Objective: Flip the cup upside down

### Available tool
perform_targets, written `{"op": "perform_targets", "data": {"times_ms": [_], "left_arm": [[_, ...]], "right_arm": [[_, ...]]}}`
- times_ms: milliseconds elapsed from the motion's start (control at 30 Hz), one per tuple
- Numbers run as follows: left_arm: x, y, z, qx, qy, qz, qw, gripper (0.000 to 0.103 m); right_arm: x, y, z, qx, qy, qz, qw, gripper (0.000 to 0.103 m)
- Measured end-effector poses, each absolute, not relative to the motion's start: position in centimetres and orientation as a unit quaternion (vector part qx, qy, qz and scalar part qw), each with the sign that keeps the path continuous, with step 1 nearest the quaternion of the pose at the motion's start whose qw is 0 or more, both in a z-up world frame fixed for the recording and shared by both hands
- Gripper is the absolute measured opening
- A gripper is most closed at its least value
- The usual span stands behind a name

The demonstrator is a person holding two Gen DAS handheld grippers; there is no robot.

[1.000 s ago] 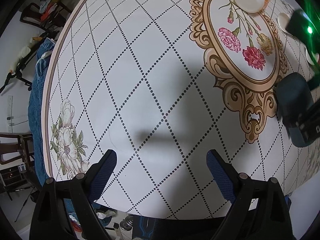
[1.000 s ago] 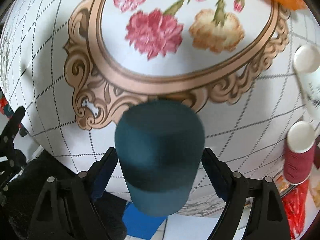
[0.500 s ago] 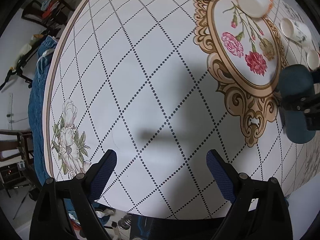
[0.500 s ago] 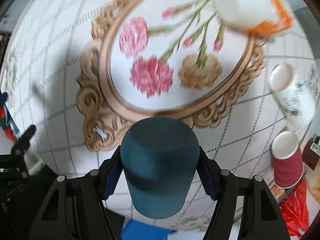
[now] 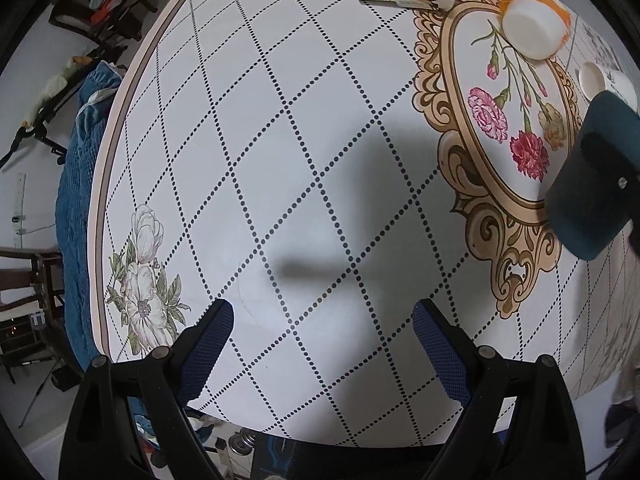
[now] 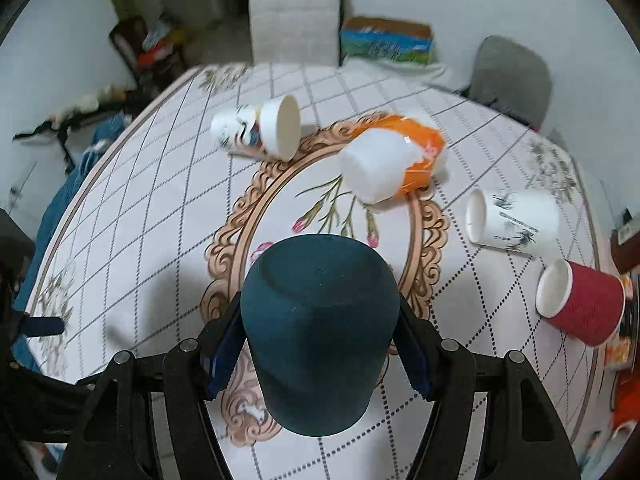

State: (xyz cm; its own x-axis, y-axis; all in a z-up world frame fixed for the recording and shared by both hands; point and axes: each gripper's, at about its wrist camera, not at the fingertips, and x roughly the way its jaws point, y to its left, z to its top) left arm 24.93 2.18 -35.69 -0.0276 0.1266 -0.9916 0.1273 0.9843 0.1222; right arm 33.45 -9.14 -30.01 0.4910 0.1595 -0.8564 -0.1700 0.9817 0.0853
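Note:
My right gripper (image 6: 316, 354) is shut on a dark teal cup (image 6: 320, 320). The cup's closed base points away from the camera and its rim is toward me, held above the table. The same cup shows at the right edge of the left wrist view (image 5: 592, 184), tilted and lifted over the ornate oval print. My left gripper (image 5: 323, 334) is open and empty, hovering over the near part of the table, well to the left of the cup.
The round table (image 6: 160, 200) has a floral cloth. Lying on their sides are a bird-print cup (image 6: 260, 128), an orange-and-white cup (image 6: 392, 160), a white cup (image 6: 512, 220) and a red cup (image 6: 580, 304). Chairs stand behind the table.
My right gripper closed on the teal cup, lifted it off the table and tilted upward, so the far side of the table and room came into view. The left gripper stayed put.

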Motion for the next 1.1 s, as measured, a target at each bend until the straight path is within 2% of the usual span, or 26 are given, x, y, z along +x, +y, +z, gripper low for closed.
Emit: {"op": "perform_targets", "data": {"times_ms": [300, 367, 467, 567, 700, 933, 1033, 1100], "left_arm": [[24.7, 1.0, -35.1, 0.108, 0.702, -0.017, 0.703, 0.092], [24.8, 0.9, -34.6, 0.107, 0.697, -0.021, 0.709, 0.092], [24.8, 0.6, -33.5, 0.106, 0.686, -0.026, 0.72, 0.092], [24.7, 0.5, -31.7, 0.102, 0.67, -0.039, 0.734, 0.092], [24.0, -0.2, -29.2, 0.112, 0.647, -0.052, 0.752, 0.092], [20.9, -1.5, -24.2, 0.109, 0.61, -0.071, 0.782, 0.092], [19.2, -1.8, -21.9, 0.099, 0.591, -0.071, 0.797, 0.101], [18.0, -1.9, -20.3, 0.098, 0.574, -0.068, 0.81, 0.101]], "right_arm": [[31.6, -9.3, -31.2, 0.003, 0.493, 0.085, 0.866, 0.072], [31.6, -9.1, -31.1, 0.005, 0.498, 0.089, 0.863, 0.079], [31.1, -9.5, -30.4, 0.007, 0.5, 0.085, 0.862, 0.084], [30.1, -10.6, -29.0, 0.021, 0.501, 0.069, 0.863, 0.091], [27.1, -12.6, -26.2, 0.048, 0.5, 0.022, 0.865, 0.094], [20.0, -13.8, -21.5, 0.015, 0.495, -0.053, 0.867, 0.098], [17.5, -14.4, -20.1, 0.023, 0.498, -0.063, 0.865, 0.098], [15.7, -14.8, -18.9, 0.024, 0.491, -0.068, 0.868, 0.099]]}}
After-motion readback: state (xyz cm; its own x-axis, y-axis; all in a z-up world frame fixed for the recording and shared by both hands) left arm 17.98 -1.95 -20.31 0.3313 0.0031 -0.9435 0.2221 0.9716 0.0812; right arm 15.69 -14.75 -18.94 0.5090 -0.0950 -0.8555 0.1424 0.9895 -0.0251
